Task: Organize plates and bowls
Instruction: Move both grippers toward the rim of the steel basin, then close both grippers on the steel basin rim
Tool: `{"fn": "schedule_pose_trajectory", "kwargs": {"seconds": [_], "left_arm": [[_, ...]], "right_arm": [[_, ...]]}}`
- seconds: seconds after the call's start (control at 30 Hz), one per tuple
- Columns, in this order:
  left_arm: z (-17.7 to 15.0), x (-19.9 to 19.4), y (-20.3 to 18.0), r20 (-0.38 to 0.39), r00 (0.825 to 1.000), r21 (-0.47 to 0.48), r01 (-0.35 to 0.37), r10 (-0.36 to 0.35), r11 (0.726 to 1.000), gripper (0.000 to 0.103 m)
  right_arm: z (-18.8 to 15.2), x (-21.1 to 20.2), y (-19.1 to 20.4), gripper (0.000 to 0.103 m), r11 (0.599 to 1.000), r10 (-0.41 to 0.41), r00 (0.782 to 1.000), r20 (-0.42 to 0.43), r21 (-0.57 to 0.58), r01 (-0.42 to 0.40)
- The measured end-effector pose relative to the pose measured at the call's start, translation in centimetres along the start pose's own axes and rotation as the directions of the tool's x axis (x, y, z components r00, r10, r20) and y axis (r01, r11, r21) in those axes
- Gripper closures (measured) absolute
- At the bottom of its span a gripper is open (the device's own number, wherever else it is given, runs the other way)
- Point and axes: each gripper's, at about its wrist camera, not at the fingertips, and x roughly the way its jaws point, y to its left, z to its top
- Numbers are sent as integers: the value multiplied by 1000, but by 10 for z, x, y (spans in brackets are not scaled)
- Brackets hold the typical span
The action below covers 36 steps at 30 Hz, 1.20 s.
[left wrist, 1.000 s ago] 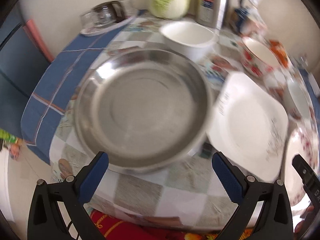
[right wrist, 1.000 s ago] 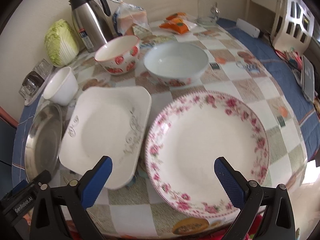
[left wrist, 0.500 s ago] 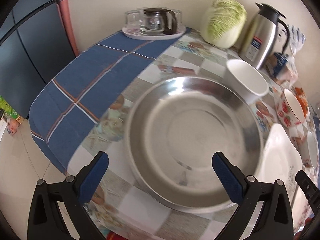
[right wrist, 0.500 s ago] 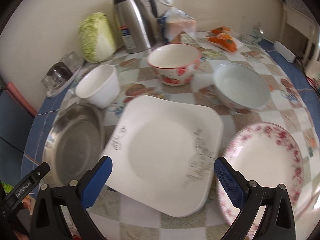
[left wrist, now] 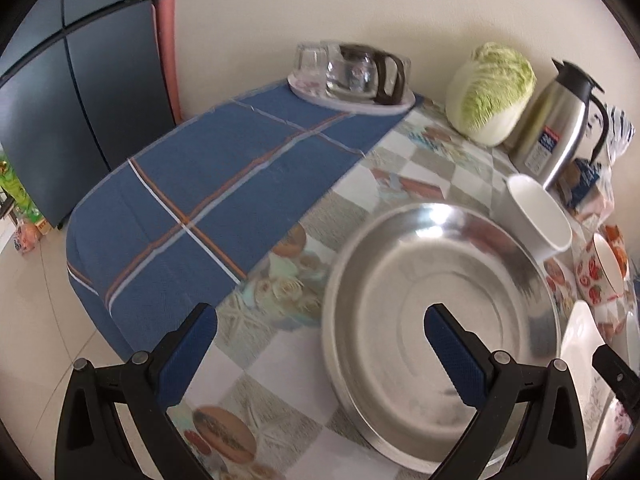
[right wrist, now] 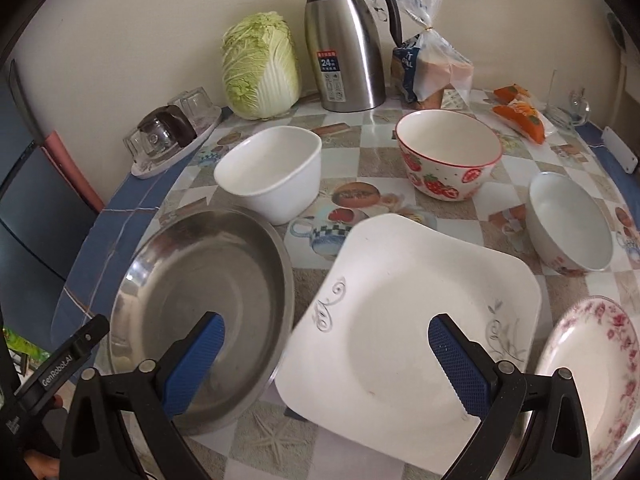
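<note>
Left gripper (left wrist: 320, 334) spread wide, empty, above the near-left rim of the steel plate (left wrist: 440, 312); right gripper (right wrist: 326, 342) likewise wide open, empty, straddling the gap between steel plate and square white plate (right wrist: 408, 320); white bowl (right wrist: 272, 172), strawberry bowl (right wrist: 448, 154) behind; floral plate (right wrist: 596, 372) far right

My left wrist view looks down from the near table edge, facing left-back over the steel pan (left wrist: 436, 320) toward the blue cloth (left wrist: 224, 200). My right wrist view sits close above the square plate (right wrist: 412, 332), facing the back wall. Shared: pan, white bowl (right wrist: 272, 172), cabbage (right wrist: 260, 64), thermos (right wrist: 344, 40).
</note>
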Motion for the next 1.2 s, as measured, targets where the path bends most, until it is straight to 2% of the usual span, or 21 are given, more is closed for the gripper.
{"fn": "schedule_pose_trajectory", "kwargs": {"seconds": [0.27,0.47,0.53,0.6,0.67,0.73,0.8,0.83,0.9,1.03,1.1,1.2], "left_arm": [[9,13,5,-44,996,12,82,-81,997,0],[11,25,5,-76,995,2,58,-58,998,0],[11,29,7,-82,994,-15,65,-66,998,0],[12,33,11,-95,993,-41,71,-74,997,0],[12,38,12,-106,991,-53,74,-79,996,1],[12,41,10,-111,990,-54,79,-85,995,3],[12,45,9,-120,989,-56,85,-92,995,9],[13,47,8,-126,987,-54,90,-96,994,11],[13,52,6,-136,986,-49,92,-98,995,25],[12,61,4,-162,981,-47,102,-108,994,37],[11,65,4,-173,978,-49,108,-115,993,47],[11,68,2,-173,978,-43,114,-120,993,55]], "right_arm": [[9,21,3,0,999,42,997,-61,-10,-43],[15,27,4,0,998,58,996,-67,-7,-59],[18,27,3,4,999,39,998,-52,-8,-40],[22,28,4,13,999,32,999,-39,-25,-33],[25,29,6,16,998,36,999,-32,-42,-37],[27,32,8,25,998,37,999,-32,-56,-38],[28,37,10,40,996,60,997,-47,-64,-63],[28,40,11,44,995,75,996,-56,-66,-79],[29,47,14,55,993,88,993,-74,-73,-93],[27,59,18,68,991,101,989,-106,-81,-110],[27,65,17,72,991,104,987,-120,-74,-113],[27,72,16,81,990,115,984,-137,-61,-125]]}}
